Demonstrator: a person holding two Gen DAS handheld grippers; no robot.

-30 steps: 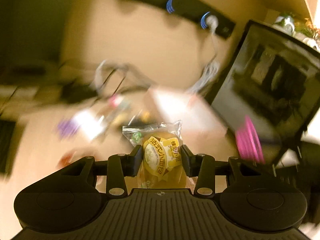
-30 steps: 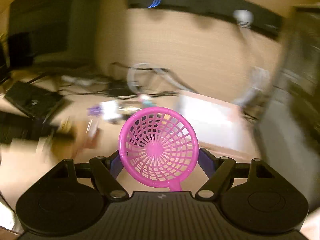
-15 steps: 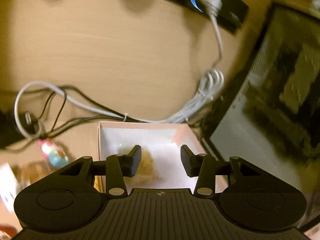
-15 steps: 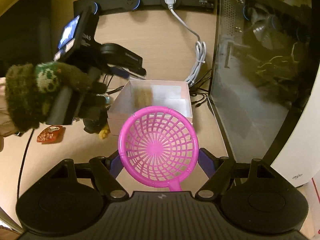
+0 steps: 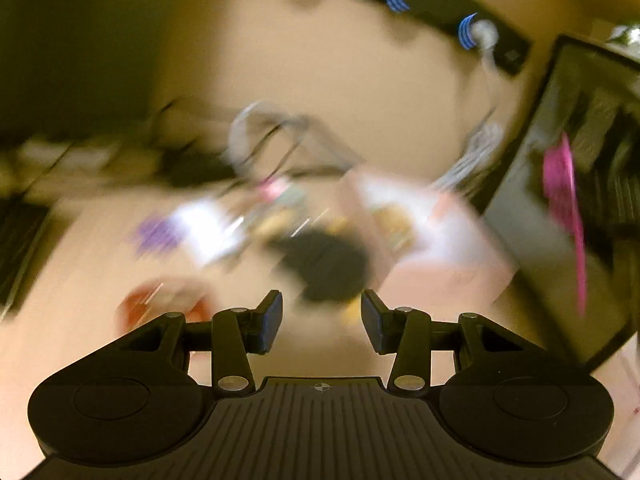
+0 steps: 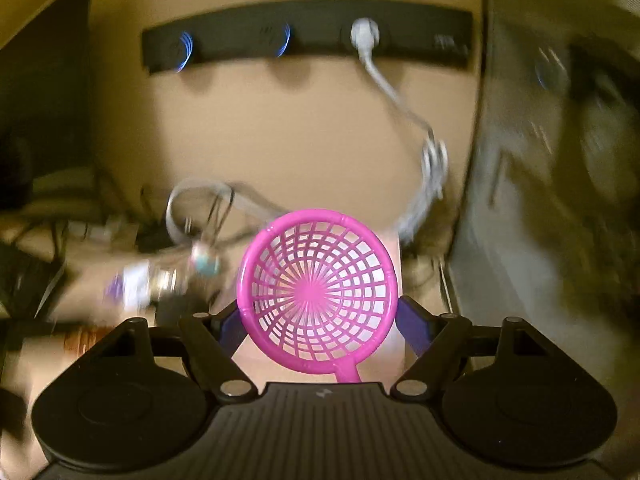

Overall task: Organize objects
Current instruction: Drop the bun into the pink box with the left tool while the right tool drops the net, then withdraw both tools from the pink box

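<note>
Blur smears most of what we see from the left wrist: our left tool (image 5: 322, 322) is spread with nothing between its fingers, above the desk (image 5: 80, 280), and a pale box (image 5: 420, 240) lies ahead. Our right tool (image 6: 318, 320) pinches the pink strainer (image 6: 318, 296) by its rim, its mesh bowl upright before the camera, the box partly hidden behind it.

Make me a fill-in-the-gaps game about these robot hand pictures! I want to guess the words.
1. The right gripper holds a round plastic strainer whose colour is ____.
2. The left gripper is open and holds ____.
3. The white plug sits in the black ____ on the wall.
4. The lights on that strip glow ____.

Missing words: pink; nothing; power strip; blue
</note>
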